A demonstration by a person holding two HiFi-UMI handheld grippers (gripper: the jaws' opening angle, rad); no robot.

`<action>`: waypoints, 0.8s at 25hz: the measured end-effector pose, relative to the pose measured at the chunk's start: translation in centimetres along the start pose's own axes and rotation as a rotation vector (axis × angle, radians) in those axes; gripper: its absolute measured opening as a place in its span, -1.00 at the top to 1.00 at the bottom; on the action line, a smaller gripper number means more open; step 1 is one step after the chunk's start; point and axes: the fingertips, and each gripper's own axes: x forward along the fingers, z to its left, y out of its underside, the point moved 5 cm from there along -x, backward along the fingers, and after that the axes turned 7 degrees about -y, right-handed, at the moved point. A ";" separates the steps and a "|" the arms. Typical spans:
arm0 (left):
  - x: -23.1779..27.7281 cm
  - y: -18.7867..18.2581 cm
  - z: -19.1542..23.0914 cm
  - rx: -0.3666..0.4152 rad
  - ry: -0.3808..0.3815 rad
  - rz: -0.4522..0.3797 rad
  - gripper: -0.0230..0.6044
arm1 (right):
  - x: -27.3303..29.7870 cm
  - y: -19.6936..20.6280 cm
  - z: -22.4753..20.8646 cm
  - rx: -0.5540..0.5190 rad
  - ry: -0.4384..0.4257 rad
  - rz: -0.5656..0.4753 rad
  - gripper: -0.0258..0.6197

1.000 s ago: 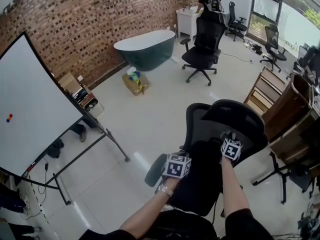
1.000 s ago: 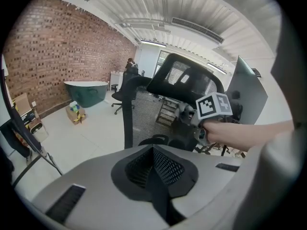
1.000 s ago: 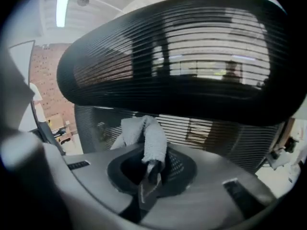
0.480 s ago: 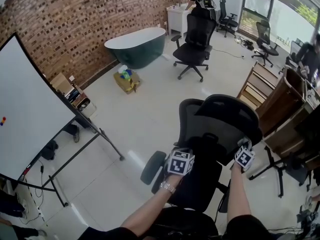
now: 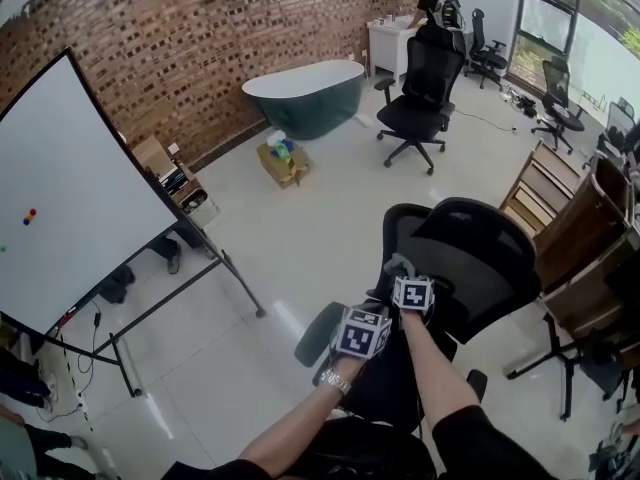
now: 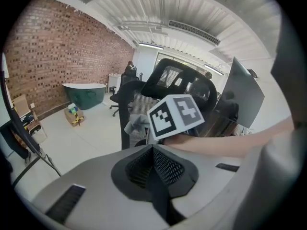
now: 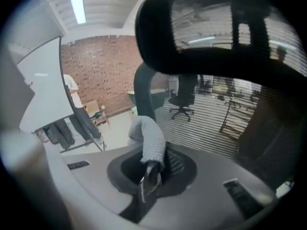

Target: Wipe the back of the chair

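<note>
1. Brick wall (image 5: pixel 200 38) along the far edge of the floor (image 5: pixel 290 238), and a big whiteboard (image 5: pixel 70 188) on its stand over at the floor's left side.
2. Here's the chair (image 5: pixel 480 258), black mesh with a headrest on top. It stands on the floor right in front of me, and its back fills most of my right gripper view.
3. Dark green bathtub (image 5: pixel 305 96) against the brick wall. Just right of it is another black office chair (image 5: pixel 420 93), and a person (image 5: pixel 437 3) stands in the far corner.
4. My right gripper (image 7: pixel 149 172) is up at the left edge of the chair's back, beside the upright frame, with the jaws pinching the cloth.
5. My left gripper (image 6: pixel 153 151) sits just beside the right one, lower and to its left. Its jaws are pressed together with nothing between them.
6. The cloth (image 7: pixel 146 138) is grey and knobbly, standing up out of my right jaws. I can't tell whether it's pressing on the mesh.
</note>
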 end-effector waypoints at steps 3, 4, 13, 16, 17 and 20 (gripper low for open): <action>-0.8 0.7 0.6 -0.009 -0.019 -0.002 0.92 | 1.3 0.3 -1.4 -0.061 0.046 0.041 0.84; -1.0 0.8 1.1 -0.010 -0.025 0.000 0.92 | 1.0 0.6 -2.5 -0.051 0.074 0.042 0.84; -0.1 0.8 1.2 -0.013 0.045 0.024 0.92 | -11.1 7.0 -17.5 0.167 0.484 0.028 0.84; 0.5 0.4 -0.7 0.007 0.093 0.019 0.92 | -17.1 10.9 -24.1 0.217 0.647 0.084 0.84; 0.7 0.4 -1.2 0.012 0.108 0.019 0.92 | -18.9 12.0 -25.3 0.235 0.685 0.095 0.84; 1.0 0.8 -1.2 0.017 0.126 0.030 0.92 | -20.6 14.2 -24.8 0.339 0.692 0.126 0.84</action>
